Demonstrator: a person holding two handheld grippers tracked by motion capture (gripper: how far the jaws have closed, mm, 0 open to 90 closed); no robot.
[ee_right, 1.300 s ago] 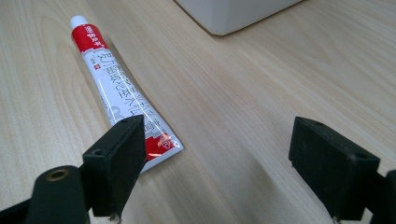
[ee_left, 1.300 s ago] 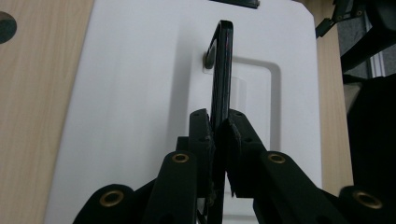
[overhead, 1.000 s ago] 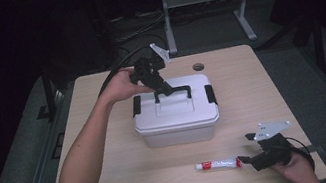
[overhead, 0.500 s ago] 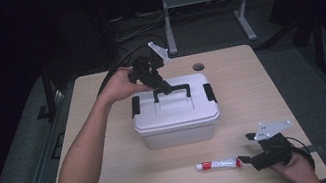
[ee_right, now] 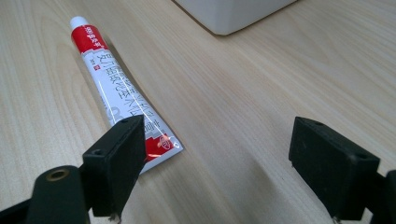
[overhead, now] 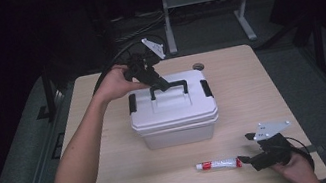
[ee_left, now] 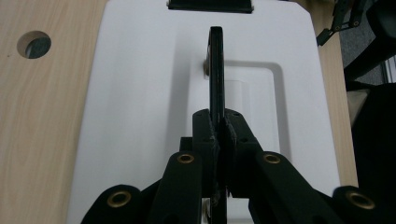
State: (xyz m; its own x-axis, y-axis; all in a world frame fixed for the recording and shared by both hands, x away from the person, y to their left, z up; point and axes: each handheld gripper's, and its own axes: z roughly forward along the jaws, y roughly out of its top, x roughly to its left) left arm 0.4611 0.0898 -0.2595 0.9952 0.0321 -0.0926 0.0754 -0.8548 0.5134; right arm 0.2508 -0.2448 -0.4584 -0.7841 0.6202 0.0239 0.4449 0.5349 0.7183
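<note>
Left gripper [ee_left: 218, 135] clamps box handle [ee_left: 216, 70] — right gripper [ee_right: 224, 163] gapes.

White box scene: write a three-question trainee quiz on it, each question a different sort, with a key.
1. True or false: the left tongs are shut on the black handle of the white box.
2. What lies on the table in front of the right tongs? A) a spoon B) a red and white tube C) a cup
3. Fill in: the right tongs' jaws stand ____.

Key: 1 true; 2 B, the tube; 3 open.
</note>
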